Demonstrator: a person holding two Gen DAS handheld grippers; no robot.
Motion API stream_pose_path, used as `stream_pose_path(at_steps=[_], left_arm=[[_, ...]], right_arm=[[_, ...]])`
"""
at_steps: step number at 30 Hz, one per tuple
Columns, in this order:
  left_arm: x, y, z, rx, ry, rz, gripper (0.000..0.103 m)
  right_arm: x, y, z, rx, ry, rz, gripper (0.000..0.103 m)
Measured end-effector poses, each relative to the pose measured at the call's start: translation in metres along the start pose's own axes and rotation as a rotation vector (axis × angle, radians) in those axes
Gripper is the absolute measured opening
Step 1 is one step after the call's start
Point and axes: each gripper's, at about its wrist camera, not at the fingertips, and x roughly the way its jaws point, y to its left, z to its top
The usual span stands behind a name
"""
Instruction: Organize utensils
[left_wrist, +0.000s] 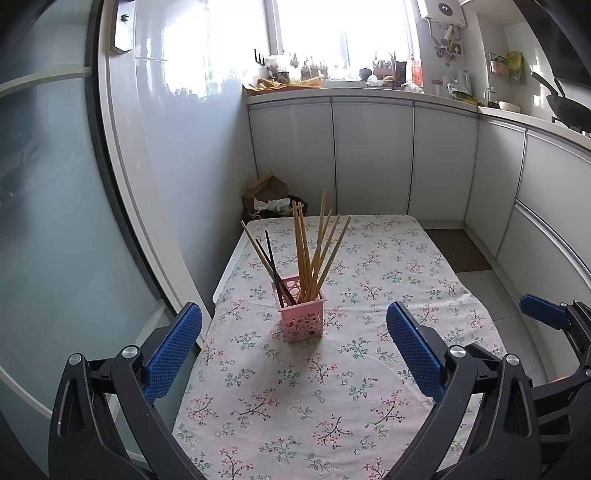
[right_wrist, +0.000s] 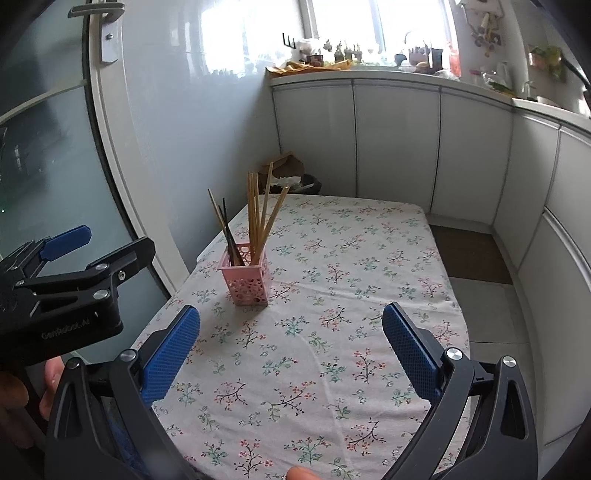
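A small pink basket (left_wrist: 301, 314) stands upright on the flowery cloth (left_wrist: 332, 387), toward the left side of the table. Its sides are full of little round holes, and its top is open. Lots of chopsticks (left_wrist: 314, 243) stand in it with their ends sticking up high. Most are light brown wood, and they lean out in different ways like a fan. A few dark ones (left_wrist: 271, 264) sit on the left side of the basket and tilt to the left. One light stick leans far to the left too. No chopsticks lie on the cloth.
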Motion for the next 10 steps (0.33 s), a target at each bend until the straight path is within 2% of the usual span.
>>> stream_pose_path(at_steps=[10], left_arm=[[0.002, -0.0038, -0.0007, 0.009, 0.007, -0.012, 0.096]], right_arm=[[0.0001, -0.002, 0.0006, 0.004, 0.0, -0.002, 0.096]])
